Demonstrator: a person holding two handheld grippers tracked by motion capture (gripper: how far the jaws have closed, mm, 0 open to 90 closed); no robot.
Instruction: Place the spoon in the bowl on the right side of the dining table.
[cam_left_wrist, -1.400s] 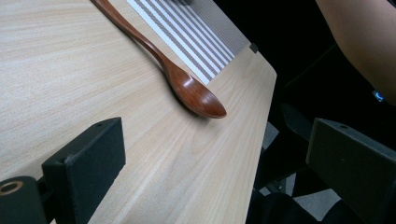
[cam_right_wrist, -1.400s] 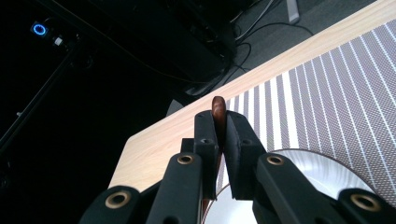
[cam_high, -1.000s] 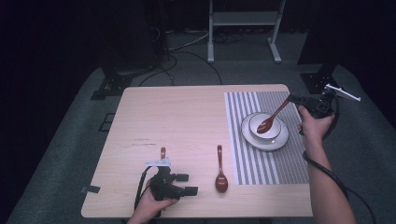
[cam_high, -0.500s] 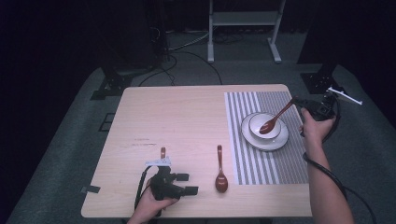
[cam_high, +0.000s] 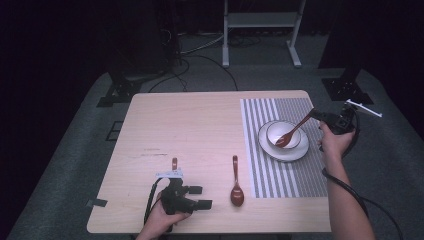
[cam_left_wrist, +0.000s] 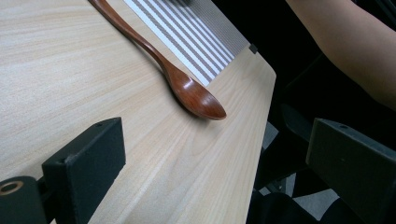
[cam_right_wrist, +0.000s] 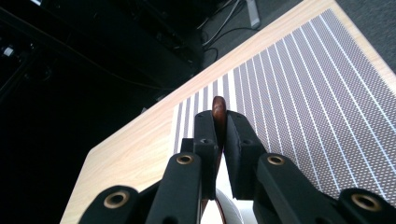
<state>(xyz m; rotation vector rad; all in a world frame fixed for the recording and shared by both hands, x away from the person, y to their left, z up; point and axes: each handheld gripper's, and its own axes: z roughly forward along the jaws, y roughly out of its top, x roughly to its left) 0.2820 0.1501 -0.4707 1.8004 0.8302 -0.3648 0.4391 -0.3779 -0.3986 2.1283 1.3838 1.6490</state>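
Two spoons: one (cam_high: 291, 135), pinched by right gripper (cam_high: 320, 116), tip in bowl (cam_high: 283, 134), right of frame; one (cam_high: 236, 181) on table (cam_high: 200, 130), lower centre, unplaced. Left gripper (cam_high: 204, 197) spread, empty.

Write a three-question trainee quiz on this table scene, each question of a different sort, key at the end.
1. True or false: the right hand-held gripper is shut on the handle of the spoon in the bowl.
2. Where does the loose spoon lie? A) on the striped mat B) on bare wood beside the mat C) in the bowl
3. Fill in: the jaws of the left hand-held gripper are ___.

Key: 1 true; 2 B; 3 open.
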